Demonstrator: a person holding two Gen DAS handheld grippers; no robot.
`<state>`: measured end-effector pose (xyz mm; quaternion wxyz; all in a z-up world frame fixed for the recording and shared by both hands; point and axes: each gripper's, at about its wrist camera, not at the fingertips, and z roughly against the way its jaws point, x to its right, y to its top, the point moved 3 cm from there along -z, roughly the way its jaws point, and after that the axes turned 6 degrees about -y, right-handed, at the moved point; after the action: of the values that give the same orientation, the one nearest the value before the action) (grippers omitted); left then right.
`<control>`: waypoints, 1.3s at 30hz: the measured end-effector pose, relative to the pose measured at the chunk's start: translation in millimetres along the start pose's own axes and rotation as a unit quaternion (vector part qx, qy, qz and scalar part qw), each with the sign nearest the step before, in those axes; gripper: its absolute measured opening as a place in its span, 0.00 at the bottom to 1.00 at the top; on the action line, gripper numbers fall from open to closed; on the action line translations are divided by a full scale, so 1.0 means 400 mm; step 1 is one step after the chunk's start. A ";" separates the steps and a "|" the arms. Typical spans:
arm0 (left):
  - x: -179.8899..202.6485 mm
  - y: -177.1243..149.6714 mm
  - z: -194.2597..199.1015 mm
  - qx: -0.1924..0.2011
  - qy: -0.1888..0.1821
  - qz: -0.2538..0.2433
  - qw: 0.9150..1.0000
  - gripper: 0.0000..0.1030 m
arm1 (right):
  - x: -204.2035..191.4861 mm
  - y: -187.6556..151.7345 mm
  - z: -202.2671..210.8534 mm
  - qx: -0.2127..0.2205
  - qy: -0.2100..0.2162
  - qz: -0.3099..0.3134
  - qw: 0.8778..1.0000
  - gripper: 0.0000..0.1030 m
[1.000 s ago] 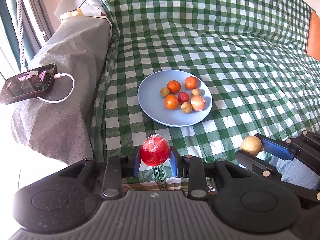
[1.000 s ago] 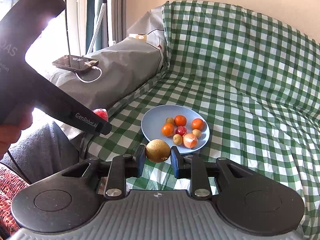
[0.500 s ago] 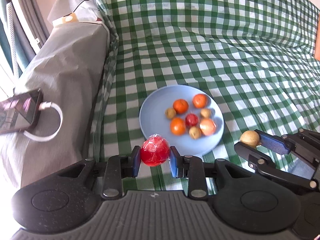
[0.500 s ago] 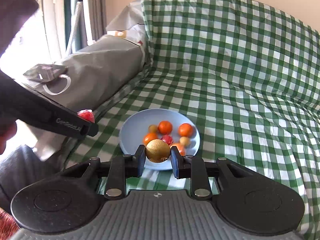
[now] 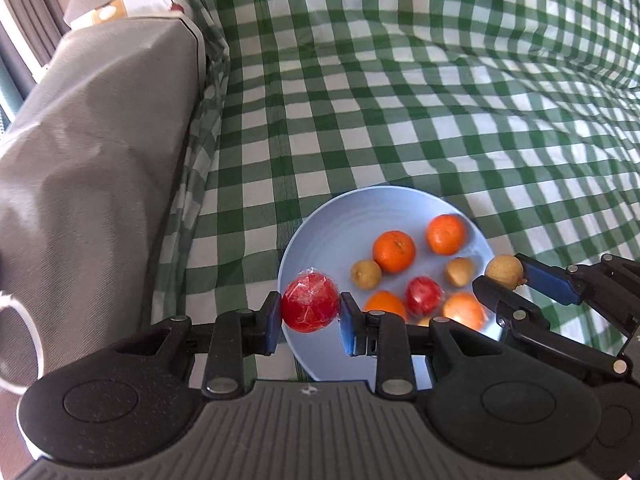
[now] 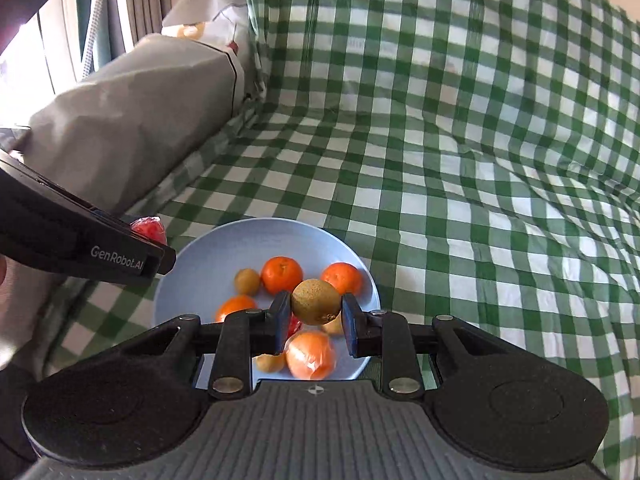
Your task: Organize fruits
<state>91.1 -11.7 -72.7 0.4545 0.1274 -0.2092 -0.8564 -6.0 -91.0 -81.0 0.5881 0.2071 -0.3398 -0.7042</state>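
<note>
I've got both tilted down over the blue plate: left gripper pinching the wrapped red fruit, right gripper clamping a kiwi.

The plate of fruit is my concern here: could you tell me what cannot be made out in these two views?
- Right wrist view: the held brown fruit and right gripper hide the small red fruit on the blue plate.
- Left wrist view: the left gripper covers the plate's near rim.
- Both views: the wrapped red fruit's kind is unclear.
</note>
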 end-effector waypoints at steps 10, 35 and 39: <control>-0.006 0.017 -0.111 -0.018 -0.004 -0.013 1.000 0.48 | 0.000 -0.002 -0.125 -0.031 0.005 0.007 0.999 0.28; 0.027 -0.198 0.235 0.036 0.022 0.006 0.999 1.00 | 0.010 -0.107 0.235 -0.027 -0.023 -0.062 0.997 0.99; 0.021 -0.216 0.273 0.048 0.021 0.017 0.998 1.00 | 0.003 -0.112 0.278 -0.010 -0.034 -0.060 0.998 0.99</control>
<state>-20.6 51.0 -17.7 0.4669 0.1629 -0.2426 -0.8346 -113.8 -62.6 -37.1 0.5346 0.1971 -0.3397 -0.7483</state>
